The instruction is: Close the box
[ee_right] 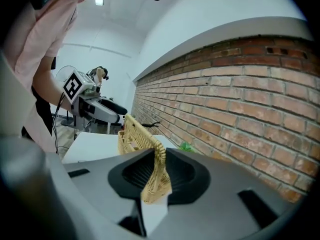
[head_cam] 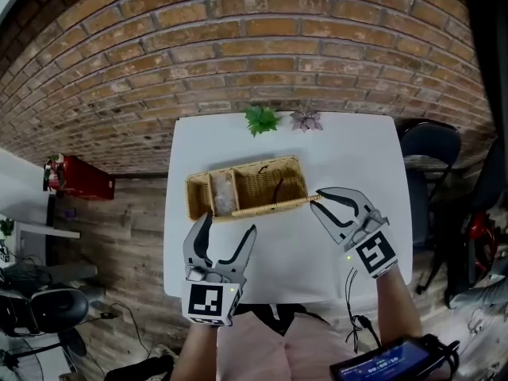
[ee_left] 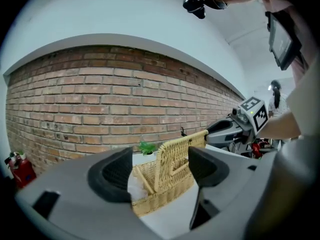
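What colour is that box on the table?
Woven straw-yellow wicker box, clearest in the head view.

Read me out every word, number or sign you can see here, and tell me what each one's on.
Nothing reads cleanly.
On the handheld screen: bright digits, like a timer, too small to read.
On the left marker cube and the right marker cube: black-and-white square patterns, no words.
On the red object by the wall: any label is too small to read.
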Demonstrator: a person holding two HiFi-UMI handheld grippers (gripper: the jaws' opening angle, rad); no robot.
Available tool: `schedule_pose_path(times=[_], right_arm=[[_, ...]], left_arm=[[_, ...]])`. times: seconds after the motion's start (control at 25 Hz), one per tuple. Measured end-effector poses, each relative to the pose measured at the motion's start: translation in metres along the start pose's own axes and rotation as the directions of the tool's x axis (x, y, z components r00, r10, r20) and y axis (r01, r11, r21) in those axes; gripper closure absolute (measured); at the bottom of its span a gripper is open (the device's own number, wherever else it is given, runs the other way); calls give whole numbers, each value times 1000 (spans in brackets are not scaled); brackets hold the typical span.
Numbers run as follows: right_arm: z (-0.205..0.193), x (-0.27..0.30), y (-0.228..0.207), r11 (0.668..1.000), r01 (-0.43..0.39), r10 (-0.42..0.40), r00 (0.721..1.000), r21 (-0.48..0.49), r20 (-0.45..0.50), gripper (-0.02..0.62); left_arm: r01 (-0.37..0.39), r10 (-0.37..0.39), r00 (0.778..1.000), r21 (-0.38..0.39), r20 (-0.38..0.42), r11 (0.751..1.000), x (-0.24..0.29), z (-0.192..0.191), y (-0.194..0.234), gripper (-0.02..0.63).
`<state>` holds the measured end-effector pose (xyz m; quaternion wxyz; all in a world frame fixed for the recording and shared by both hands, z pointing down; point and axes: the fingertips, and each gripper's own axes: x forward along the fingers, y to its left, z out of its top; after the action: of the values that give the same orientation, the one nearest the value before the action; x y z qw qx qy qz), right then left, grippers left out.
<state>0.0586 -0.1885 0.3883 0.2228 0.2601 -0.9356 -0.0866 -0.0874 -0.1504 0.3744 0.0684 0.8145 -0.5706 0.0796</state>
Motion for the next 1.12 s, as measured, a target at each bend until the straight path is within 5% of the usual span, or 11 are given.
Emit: schedule_pose_path(times=[1.12], right_arm=[[-15, 49, -49, 965, -23, 38, 998, 261, -53, 497]], left_arm=[[2, -2, 1000, -42, -2, 999, 45, -4, 33, 250]])
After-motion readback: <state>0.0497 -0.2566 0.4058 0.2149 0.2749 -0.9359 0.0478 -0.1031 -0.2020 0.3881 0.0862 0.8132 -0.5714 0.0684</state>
